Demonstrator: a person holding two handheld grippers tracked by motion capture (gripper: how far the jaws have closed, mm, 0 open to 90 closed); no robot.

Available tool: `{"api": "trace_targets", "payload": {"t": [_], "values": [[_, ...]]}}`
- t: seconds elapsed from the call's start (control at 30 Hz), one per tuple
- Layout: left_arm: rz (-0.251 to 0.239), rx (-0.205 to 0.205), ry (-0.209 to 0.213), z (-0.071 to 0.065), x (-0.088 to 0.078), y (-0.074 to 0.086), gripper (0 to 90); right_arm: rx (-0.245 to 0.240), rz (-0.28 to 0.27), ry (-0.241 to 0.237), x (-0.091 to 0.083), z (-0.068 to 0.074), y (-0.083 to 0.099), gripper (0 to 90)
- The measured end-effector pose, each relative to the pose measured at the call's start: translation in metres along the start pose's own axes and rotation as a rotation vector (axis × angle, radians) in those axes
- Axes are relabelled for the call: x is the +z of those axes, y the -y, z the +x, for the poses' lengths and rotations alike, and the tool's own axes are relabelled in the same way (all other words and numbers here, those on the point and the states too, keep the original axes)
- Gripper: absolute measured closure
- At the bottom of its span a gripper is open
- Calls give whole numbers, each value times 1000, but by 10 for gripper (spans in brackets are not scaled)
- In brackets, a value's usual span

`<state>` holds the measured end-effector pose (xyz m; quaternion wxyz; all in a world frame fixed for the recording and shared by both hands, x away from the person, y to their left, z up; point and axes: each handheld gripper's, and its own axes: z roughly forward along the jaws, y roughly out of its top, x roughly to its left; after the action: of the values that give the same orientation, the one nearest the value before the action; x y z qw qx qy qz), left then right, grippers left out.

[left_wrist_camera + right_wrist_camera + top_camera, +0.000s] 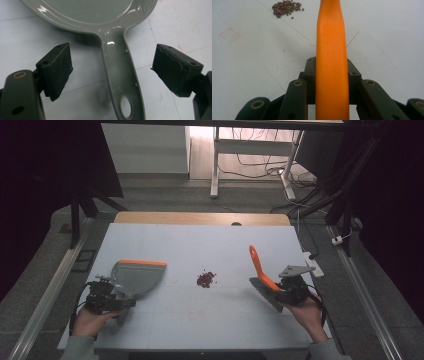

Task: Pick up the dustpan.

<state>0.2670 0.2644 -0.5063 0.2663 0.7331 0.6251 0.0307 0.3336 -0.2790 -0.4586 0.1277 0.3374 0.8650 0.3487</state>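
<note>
We see a pale table (200,250) from above, w/ a person's forearms coming in from the bottom edge, one gripper in each hand.

Left gripper (119,296): sits at the table's left, near the front edge. Its jaws stand spread wide, one on each side of the handle of a grey dustpan (136,277). In the left gripper view the dustpan handle (122,82) runs up the middle btwn the two black pads (58,68), clear gap on both sides, pads not touching it. The handle has an oval hang hole near its end. The pan lies flat on the table, its orange lip along the far edge, its mouth toward the table's far side & slightly right.

Right gripper (280,292): at the table's right, near the front. It's pinching the orange handle of a small brush (259,265); the handle rises tilted up and away toward the far-left, and the grey brush head hangs low near the tabletop just left of the gripper. In the right gripper view the brush handle (331,62) runs straight up the centre, jaws pressed against both its sides.

Btwn the two tools, approx. mid-table, lies a small pile of dark red beans (206,279), w/ a few green ones mixed in (286,8). It's well apart from both dustpan and brush.
</note>
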Motion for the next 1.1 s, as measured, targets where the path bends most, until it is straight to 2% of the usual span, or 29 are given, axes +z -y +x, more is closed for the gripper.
{"api": "trace_targets", "payload": {"t": [0.2, 0.47, 0.57, 0.67, 0.7, 0.73, 0.77, 0.83, 0.9, 1.1], "values": [[16, -12, 10, -1, 13, -2, 185, 3, 1, 1, 1, 0, 1, 706], [5, -50, 9, 3, 22, -5, 320, -1, 2, 8, 1, 0, 1, 706], [-4, -58, 25, 4, 22, -6, 343, 1, -1, 9, 1, 0, 1, 706], [-10, -60, 29, 6, 22, -6, 440, 0, 1, 11, 1, 0, 1, 706], [-11, -60, 29, 6, 22, -6, 440, 0, 1, 11, 1, 0, 1, 706], [-14, -61, 30, 7, 22, -6, 504, -1, 1, 11, 1, 0, 0, 706], [-16, -64, 42, 8, 22, -6, 504, -1, 1, 11, 1, 0, 0, 706], [-21, -63, 52, 8, 22, -6, 584, -1, 0, 11, 1, 0, 0, 706], [-27, -60, 42, 9, 21, -5, 593, -2, 1, 11, 1, 0, 0, 706], [-51, -55, 55, 13, 19, -3, 612, 1, -5, 12, 1, 0, 1, 706]]}}
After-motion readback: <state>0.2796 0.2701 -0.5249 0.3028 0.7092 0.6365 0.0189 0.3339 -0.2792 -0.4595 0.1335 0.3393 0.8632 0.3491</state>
